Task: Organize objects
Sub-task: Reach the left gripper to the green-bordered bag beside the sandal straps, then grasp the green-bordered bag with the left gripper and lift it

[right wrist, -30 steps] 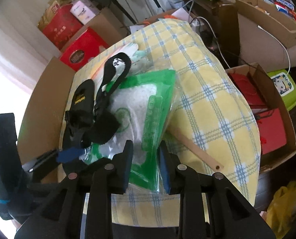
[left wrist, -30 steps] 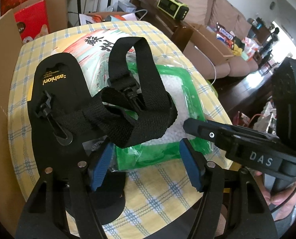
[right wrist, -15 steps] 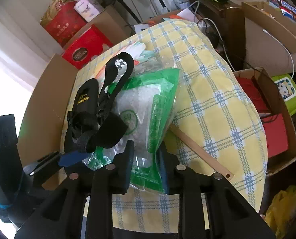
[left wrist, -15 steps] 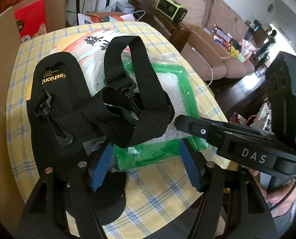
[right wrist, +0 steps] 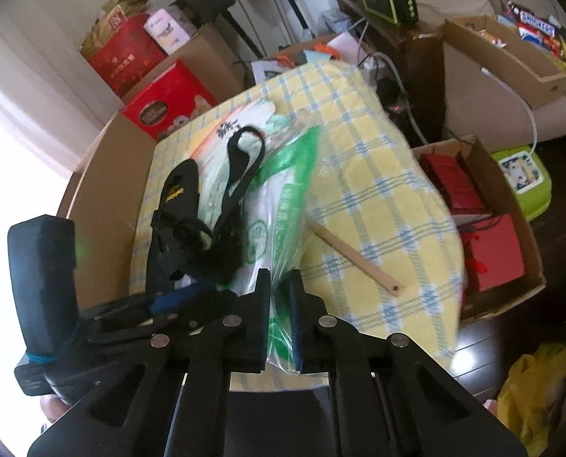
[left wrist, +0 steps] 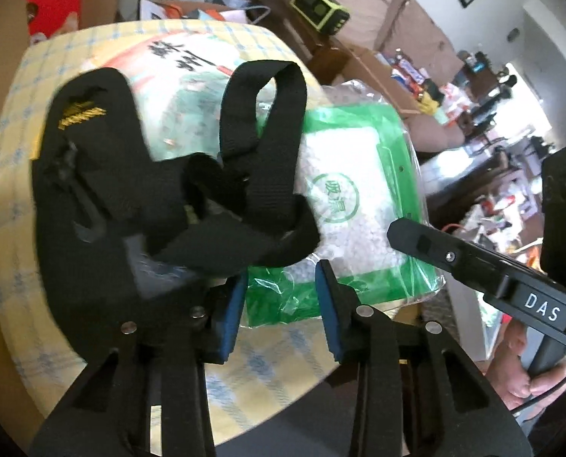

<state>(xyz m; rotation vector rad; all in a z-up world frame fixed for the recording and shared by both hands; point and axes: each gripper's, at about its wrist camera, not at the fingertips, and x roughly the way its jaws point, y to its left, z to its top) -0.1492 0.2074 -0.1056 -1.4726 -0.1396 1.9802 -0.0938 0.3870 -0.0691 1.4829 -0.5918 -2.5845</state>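
Pinching the near edge of the green bag of white pellets (right wrist: 279, 209), your right gripper (right wrist: 280, 327) has its jaws all but shut on the crumpled plastic, and that thin corner is a sensible place to take it, since the pellet-filled middle is too thick to clamp. Your left gripper (left wrist: 279, 316) sits at the same near edge, a little to the left, and its jaws are closing; the bag's green border lies between the blue pads (left wrist: 231, 316), but they do not look pressed onto it yet, so you hold the bag with one hand for now. The bag rests near the front of the yellow checked tablecloth (right wrist: 378, 198), its right side tilted up off the cloth, on top of a flat printed packet (left wrist: 191, 76) that shows only at the far left. A black strap with its pouch (left wrist: 104, 190) is draped over the bag's left half, and I judge it will ride along or slide off if you lift, which is probably why you want a second grip close beside it. Counting what lies on the cloth: one pellet bag, one printed packet, one strap and pouch, and one wooden stick (right wrist: 353, 259) lying apart to the right. Beyond the table edge you have two open cardboard boxes on the right, the nearer holding red packets.
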